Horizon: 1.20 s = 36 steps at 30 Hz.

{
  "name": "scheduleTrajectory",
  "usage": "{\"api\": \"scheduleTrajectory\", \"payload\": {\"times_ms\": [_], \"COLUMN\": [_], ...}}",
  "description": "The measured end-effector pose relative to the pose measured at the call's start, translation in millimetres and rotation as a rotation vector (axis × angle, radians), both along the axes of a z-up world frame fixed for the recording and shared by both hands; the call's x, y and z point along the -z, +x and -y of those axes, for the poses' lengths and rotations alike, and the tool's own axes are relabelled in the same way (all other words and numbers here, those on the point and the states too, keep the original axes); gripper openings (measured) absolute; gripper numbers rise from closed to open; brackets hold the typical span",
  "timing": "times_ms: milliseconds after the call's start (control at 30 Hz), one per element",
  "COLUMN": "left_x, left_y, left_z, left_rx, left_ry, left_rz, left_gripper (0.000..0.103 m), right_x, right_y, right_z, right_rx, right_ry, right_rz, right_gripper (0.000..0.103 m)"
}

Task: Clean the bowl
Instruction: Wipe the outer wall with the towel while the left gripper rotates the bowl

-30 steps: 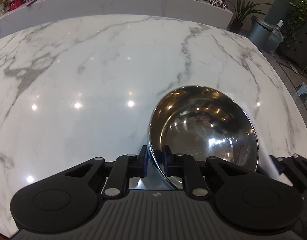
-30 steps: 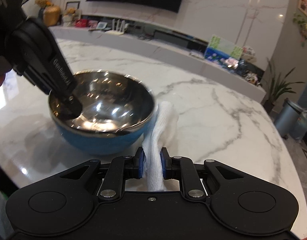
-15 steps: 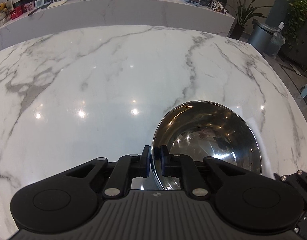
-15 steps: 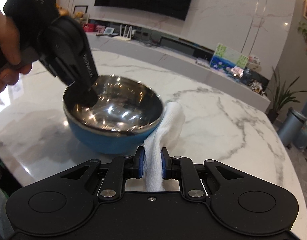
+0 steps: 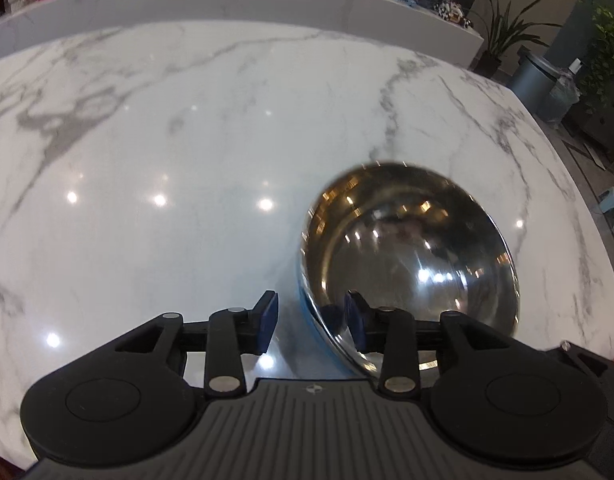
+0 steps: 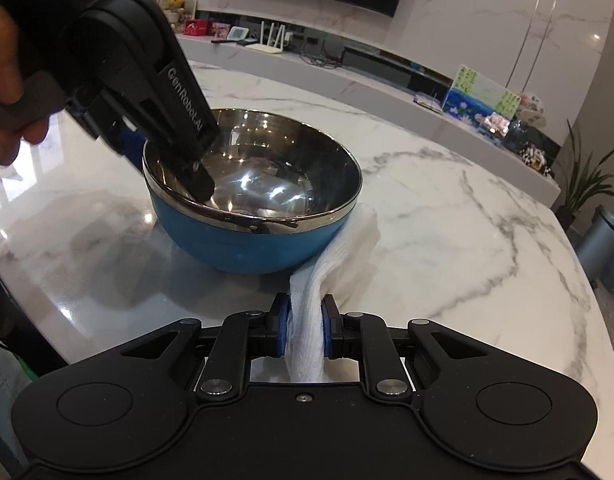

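- The table (image 6: 447,216), a wide white marble top with grey veins, carries the whole job; its glossy, level surface lets the bowl sit steady without being held.
- The bowl (image 6: 251,196), steel inside and blue outside, stands upright on the table near the person's edge, mouth up so the inside can be reached for wiping. In the left wrist view it sits just ahead and to the right of the claw.
- The left claw (image 5: 311,322) straddles the bowl's near rim, one finger outside the blue wall and one inside the steel. Its jaws are opening, with the rim between them but the pads no longer pressing, so I judge the bowl is being let go to rest on its own.
- A person's hand (image 6: 3,92) grips that tool's handle at the far left of the right wrist view.
- The right claw (image 6: 303,330) is clamped together on a white cloth (image 6: 335,256), whose free end lies on the table touching the bowl's blue side, kept ready, in my judgement, for wiping.
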<state>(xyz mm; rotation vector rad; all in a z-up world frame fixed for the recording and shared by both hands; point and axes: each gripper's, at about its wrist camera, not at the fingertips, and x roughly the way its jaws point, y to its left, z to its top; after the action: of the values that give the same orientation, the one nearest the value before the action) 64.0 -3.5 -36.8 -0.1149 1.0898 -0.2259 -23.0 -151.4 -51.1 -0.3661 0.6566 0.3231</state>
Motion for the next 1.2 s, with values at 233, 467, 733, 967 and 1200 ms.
{"api": "scheduleTrajectory", "payload": {"times_ms": [233, 467, 733, 967, 1200], "left_x": [-1, -6, -9, -8, -7], "left_y": [-2, 5, 11, 11, 8], "left_z": [3, 0, -1, 0, 8], "left_rx": [0.030, 0.054, 0.055, 0.065, 0.092], "left_ry": [0.006, 0.043, 0.083, 0.084, 0.081], "left_rz": [0.003, 0.036, 0.063, 0.072, 0.090], "left_gripper": [0.027, 0.015, 0.013, 0.013, 0.013], "right_x": [-3, -12, -17, -9, -2], "right_y": [0, 1, -1, -1, -4], "right_z": [3, 12, 13, 1, -7], "right_rx": [0.025, 0.087, 0.079, -0.006, -0.006], "right_ry": [0.000, 0.012, 0.034, 0.005, -0.028], "right_rz": [0.019, 0.086, 0.136, 0.094, 0.017], "right_gripper": [0.015, 0.015, 0.015, 0.015, 0.015]}}
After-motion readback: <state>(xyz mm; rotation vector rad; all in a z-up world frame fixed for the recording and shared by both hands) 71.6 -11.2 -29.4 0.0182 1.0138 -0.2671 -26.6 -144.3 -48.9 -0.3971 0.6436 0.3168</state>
